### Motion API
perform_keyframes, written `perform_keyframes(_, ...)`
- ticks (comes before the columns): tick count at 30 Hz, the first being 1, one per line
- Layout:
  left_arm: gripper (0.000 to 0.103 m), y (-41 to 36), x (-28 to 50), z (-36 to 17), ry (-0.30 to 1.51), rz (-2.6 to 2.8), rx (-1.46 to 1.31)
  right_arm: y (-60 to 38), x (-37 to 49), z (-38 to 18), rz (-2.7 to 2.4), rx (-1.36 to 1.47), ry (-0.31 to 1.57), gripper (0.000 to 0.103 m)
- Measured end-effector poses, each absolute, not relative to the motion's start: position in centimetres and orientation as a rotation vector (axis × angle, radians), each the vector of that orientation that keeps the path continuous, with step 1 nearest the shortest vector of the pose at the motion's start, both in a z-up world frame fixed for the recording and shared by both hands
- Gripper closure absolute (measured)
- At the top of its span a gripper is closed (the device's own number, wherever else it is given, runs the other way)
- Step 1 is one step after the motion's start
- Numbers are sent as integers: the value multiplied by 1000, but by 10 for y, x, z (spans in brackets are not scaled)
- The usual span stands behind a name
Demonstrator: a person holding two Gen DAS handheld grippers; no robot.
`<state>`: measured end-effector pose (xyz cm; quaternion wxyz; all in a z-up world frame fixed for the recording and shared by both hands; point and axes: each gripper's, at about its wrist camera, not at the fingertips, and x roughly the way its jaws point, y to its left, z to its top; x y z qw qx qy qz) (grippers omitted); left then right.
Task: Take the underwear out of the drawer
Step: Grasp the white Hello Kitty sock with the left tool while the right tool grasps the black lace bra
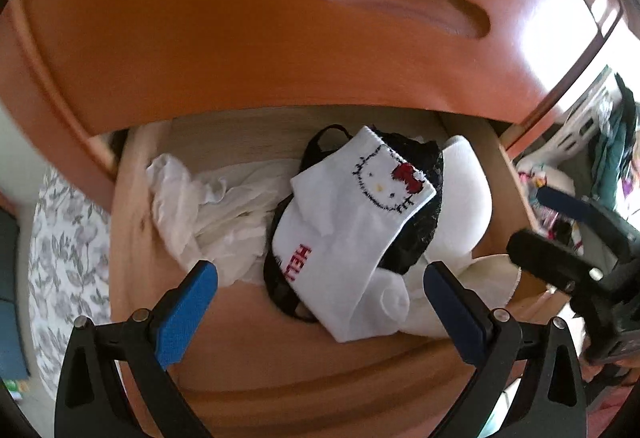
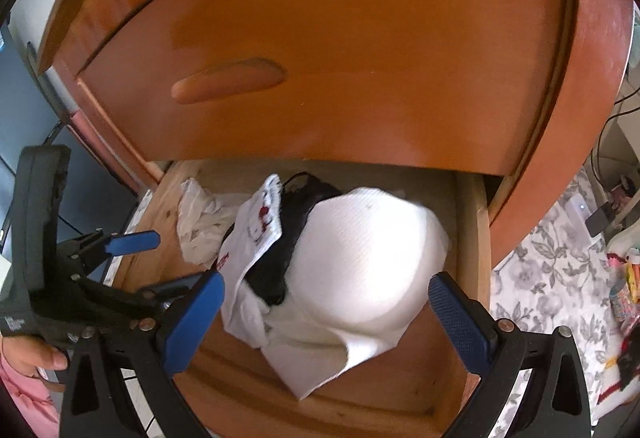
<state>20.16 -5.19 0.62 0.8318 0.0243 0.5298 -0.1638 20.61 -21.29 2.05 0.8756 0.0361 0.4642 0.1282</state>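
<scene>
left gripper (image 1: 320,284) and right gripper (image 2: 326,296) hover spread over drawer (image 2: 474,238).

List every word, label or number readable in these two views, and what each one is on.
"HEL": red letters on the white cat-face sock in the drawer; the rest is cut off by a fold.
Right wrist view: red marks on that sock are too blurred to read.
Left gripper: small white print on its body, unreadable.

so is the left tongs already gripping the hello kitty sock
No, the left tongs are open and empty above the drawer, with the hello kitty sock lying loose on the black underwear.
</scene>
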Motion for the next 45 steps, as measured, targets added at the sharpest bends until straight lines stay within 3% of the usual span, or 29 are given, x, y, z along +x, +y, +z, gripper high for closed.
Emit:
perform_keyframes(7, 2, -79, 218, -11, 1171, -393, 148, -224, 217, 11, 246, 122, 990, 0)
perform_keyframes(11, 18, -90, 227, -21, 1210, -398, 180, -227, 219, 6, 242, 139, 1007, 0)
perform_keyframes(18, 31, -98, 233, -24, 1224, -438, 175, -229, 217, 6, 244, 155, 1007, 0)
perform_keyframes(21, 43, -95, 236, -24, 1224, -440, 153, -228, 216, 6, 246, 155, 1004, 0)
perform_keyframes(23, 58, -85, 236, -26, 1214, -423, 155, -229, 214, 7, 246, 155, 1004, 0)
perform_keyframes(27, 69, -75, 239, -24, 1203, -429, 90, -226, 213, 6, 249, 160, 1004, 0)
perform_keyframes(29, 84, -68, 235, -22, 1188, -431, 57, -224, 211, 7, 253, 159, 1005, 0)
perform_keyframes(31, 89, -59, 228, -24, 1171, -431, 42, -220, 211, 7, 262, 155, 1004, 0)
perform_keyframes(39, 92, -30, 215, -4, 1093, -438, -62, -198, 211, 11, 304, 94, 969, 3)
perform_keyframes(45, 94, -7, 202, 4, 1047, -442, -89, -176, 212, 8, 382, 44, 979, 24)
